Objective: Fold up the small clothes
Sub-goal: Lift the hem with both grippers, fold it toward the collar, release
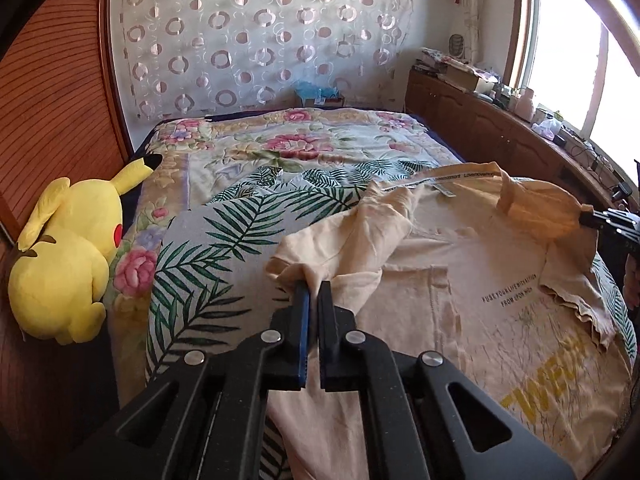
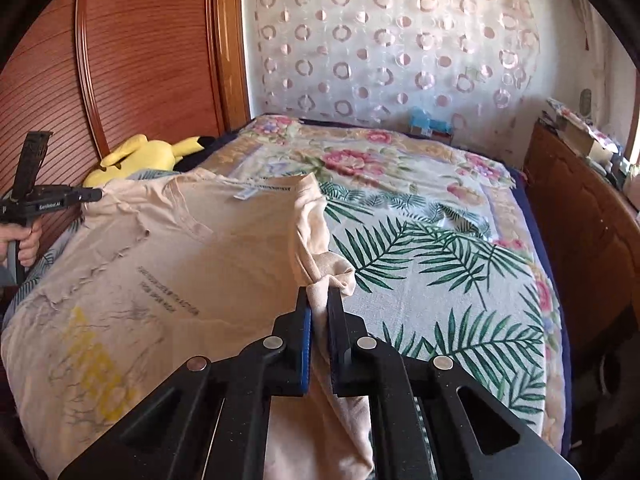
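Left wrist view: we saw our left gripper [image 1: 314, 286], jaws clamped on bunched sleeve of peach T-shirt [image 1: 480, 280]. Shirt lay spread on bed [image 1: 248, 152] over leaf-print cloth [image 1: 224, 248]. Yellow plush toy [image 1: 68, 256] sat at bed's edge.

Right wrist view: we saw our right gripper [image 2: 319, 294], jaws clamped on shirt's other sleeve.

Peach T-shirt [image 1: 480, 280], yellow lettering [image 1: 560, 376]

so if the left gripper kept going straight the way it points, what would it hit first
The left gripper is shut on the shirt; beyond that bunched cloth, probably the leaf-print sheet on the bed, though depth is unclear.
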A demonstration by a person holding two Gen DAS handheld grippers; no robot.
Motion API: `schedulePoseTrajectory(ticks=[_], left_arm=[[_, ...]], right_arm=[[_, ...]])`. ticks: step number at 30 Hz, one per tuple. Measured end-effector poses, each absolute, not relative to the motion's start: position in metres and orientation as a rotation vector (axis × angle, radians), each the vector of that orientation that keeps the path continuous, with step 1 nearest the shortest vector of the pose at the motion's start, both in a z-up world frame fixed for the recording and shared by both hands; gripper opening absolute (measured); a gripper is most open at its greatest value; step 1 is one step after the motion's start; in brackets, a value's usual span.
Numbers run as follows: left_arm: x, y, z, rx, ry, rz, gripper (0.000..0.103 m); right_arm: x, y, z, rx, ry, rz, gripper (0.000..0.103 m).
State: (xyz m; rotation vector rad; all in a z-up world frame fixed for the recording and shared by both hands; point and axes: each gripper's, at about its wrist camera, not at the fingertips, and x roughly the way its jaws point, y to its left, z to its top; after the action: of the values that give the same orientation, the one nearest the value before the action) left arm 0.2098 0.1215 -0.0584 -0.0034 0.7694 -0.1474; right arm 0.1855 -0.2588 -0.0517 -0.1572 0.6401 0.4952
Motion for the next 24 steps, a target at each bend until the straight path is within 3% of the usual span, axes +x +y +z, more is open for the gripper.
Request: schedulePoseTrajectory(ticks=[13,24], left_arm=[[0.057,0.139,-0.048,-0.089,0.637,-0.107,0.004],[-0.031,0.136,-0.030,-0.069,0.595,-0.128,0.004]], right_arm=[[0.061,-0.327,-0.048,-0.063,0.517,0.473,0.006],[-0.022,-0.371,-0.042,-0.095,0.579,0.467,0.007]])
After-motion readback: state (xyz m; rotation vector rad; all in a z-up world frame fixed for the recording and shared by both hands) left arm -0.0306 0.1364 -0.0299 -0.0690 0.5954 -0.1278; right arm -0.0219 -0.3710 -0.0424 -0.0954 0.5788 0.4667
